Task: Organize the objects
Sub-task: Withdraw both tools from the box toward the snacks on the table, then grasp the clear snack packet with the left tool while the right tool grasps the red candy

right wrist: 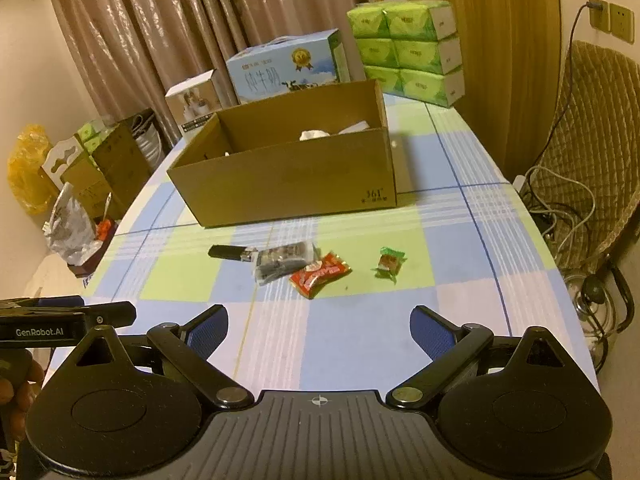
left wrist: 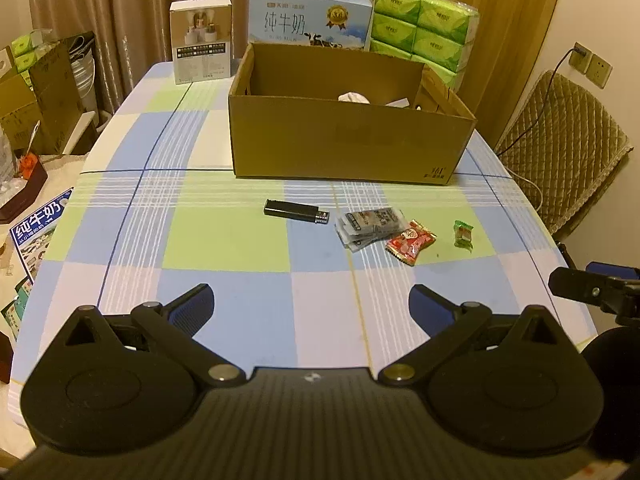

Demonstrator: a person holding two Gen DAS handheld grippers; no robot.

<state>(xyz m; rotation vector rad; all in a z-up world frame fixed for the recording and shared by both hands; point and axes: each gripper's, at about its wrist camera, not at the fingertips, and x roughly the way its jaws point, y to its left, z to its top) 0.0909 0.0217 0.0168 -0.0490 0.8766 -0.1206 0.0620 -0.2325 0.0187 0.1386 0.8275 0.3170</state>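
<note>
A black lighter, a clear packet with dark contents, a red candy wrapper and a green candy lie in a row on the checked tablecloth. Behind them stands an open cardboard box with white paper inside. My left gripper is open and empty, well short of the items. My right gripper is open and empty, also short of them.
Behind the box stand a white product box, a blue milk carton and stacked green tissue packs. A padded chair is right of the table. Cartons and bags stand on the left floor.
</note>
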